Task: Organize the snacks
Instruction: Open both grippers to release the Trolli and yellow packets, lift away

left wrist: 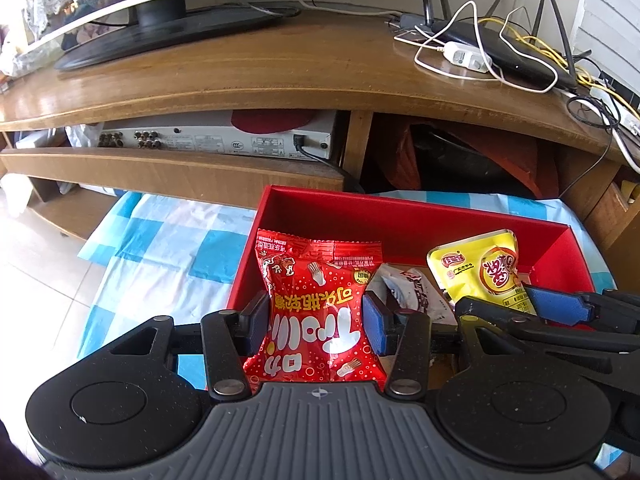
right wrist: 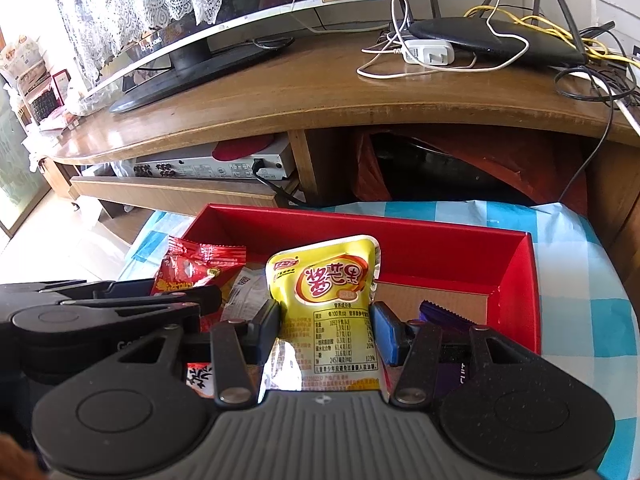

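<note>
The left tool [left wrist: 316,320] is clenched on a red snack bag [left wrist: 316,308], held over the left part of the red box [left wrist: 400,216]. The right tool [right wrist: 328,328] is grasping a yellow snack pouch [right wrist: 328,292] over the middle of the same box. The box stands on a blue checked cloth [right wrist: 580,264], near a wooden TV stand [left wrist: 280,68].

Bright daylight floods from the left, glaring on the wooden tabletop [left wrist: 280,64]; fisheye bends the edges.
</note>
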A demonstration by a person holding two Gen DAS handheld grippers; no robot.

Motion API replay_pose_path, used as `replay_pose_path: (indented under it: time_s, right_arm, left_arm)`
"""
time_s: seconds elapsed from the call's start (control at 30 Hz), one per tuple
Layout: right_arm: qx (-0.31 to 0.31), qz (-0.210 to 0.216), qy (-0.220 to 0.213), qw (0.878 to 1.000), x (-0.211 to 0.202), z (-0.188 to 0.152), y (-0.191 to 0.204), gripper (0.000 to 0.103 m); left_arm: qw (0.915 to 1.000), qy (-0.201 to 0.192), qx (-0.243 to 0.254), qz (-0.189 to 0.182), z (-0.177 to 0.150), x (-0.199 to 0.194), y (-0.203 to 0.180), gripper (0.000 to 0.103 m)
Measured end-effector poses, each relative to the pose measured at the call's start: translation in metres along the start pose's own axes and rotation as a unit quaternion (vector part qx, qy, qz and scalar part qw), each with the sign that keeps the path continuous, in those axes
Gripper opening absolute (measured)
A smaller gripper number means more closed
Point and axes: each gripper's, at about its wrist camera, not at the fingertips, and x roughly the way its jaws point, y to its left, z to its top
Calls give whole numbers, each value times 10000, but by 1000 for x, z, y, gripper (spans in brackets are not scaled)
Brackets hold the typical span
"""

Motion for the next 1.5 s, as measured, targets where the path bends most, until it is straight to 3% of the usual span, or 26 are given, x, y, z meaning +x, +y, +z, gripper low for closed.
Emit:
replay_pose_path:
  time_s: [0.53, 1.5]
  right_arm:
    - [74, -87, 47, 9999, 15, -1, -4, 60]
    - [-152, -357, 11, 9992, 7, 1, -5, 61]
  left_arm:
    - [9998, -13, 110, 166, 0, 8, 0, 57]
    - [9992, -120, 181, 329, -1, 0, -2, 79]
